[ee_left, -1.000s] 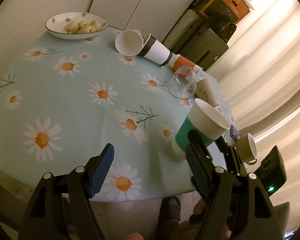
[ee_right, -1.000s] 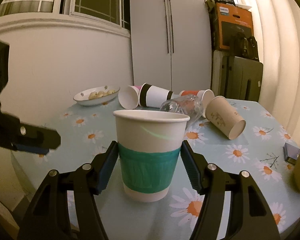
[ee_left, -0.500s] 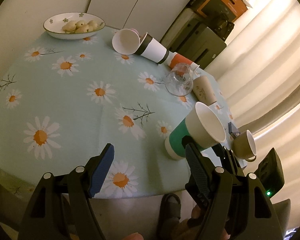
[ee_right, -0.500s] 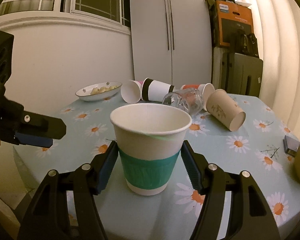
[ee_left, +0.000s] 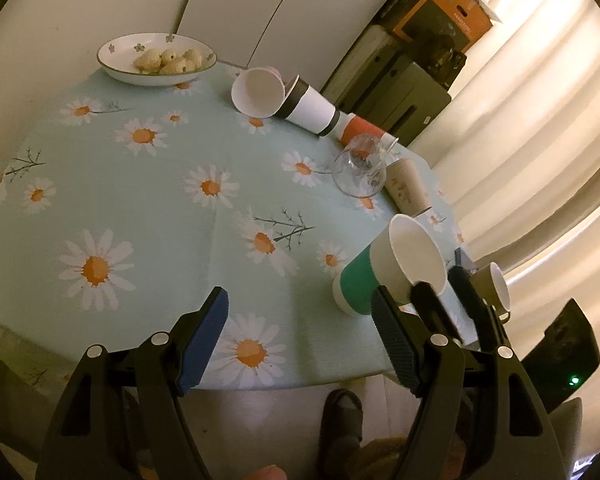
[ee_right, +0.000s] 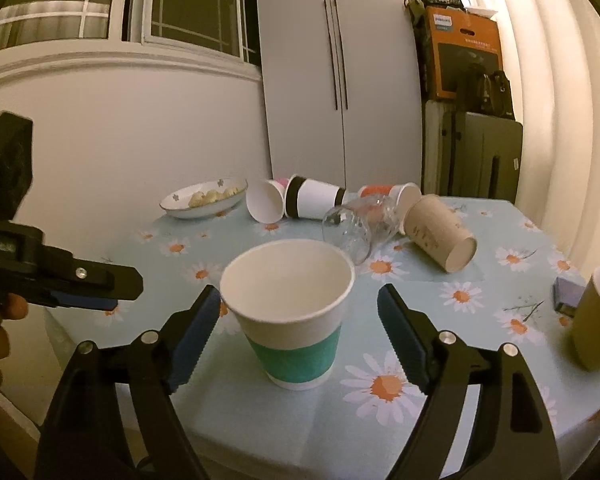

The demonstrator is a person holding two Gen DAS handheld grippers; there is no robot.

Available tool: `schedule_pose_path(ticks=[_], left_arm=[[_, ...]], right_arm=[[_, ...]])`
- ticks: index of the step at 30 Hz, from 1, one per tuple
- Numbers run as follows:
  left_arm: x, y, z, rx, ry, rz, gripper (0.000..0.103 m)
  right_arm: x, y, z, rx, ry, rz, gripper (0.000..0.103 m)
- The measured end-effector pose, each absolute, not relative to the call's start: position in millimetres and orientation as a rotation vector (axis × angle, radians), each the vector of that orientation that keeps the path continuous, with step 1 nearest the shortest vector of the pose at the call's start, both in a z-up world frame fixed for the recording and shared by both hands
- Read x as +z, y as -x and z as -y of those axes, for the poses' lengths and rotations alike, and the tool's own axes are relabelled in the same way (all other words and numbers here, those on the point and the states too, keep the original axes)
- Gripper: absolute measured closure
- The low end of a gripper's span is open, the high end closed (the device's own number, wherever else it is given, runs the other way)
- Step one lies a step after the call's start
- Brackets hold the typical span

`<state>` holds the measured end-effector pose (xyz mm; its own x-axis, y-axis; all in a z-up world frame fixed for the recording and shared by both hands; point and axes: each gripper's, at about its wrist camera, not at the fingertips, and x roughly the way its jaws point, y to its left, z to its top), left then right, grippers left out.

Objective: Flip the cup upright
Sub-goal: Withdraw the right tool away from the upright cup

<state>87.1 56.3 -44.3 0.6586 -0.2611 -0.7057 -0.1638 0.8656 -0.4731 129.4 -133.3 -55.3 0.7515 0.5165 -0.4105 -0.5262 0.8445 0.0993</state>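
- Our right tool (ee_right: 298,316) is released: its pads stand apart on either side of the green cup (ee_right: 290,312) with a gap at each flank, touching nothing.
- The green cup stands upright, mouth up, on the counter (ee_right: 440,396) near the front edge. We judge this flip done, and the step in hand is letting go cleanly.
- To do that well we would draw the right tool straight back, level and open, so neither pad clips the rim; paper is light and tips easily.
- Our left tool (ee_left: 300,344) hangs released and empty above the counter's near edge, with the green cup (ee_left: 384,268) to its right.
- Further on, a glass (ee_right: 350,228) and a brown cup (ee_right: 440,236) lie on their sides; beyond them more tipped cups (ee_right: 300,202) and a bowl (ee_right: 204,200).
- We would reach over the green cup, not past its side.
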Motion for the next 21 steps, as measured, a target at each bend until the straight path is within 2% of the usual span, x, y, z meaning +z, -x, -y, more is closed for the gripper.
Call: schedule_pose_path(ticks=[12,21], left_arm=[[-35,-67,-55,-0.095,0.535,-0.797,0.031],[-21,-34,-32,-0.158,0.434,-0.732,0.031]], right_arm=[[-16,-82,162,0.599,-0.010,-0.402,0.017],[14,-65,194,0.649,0.001,-0.482,0.015]])
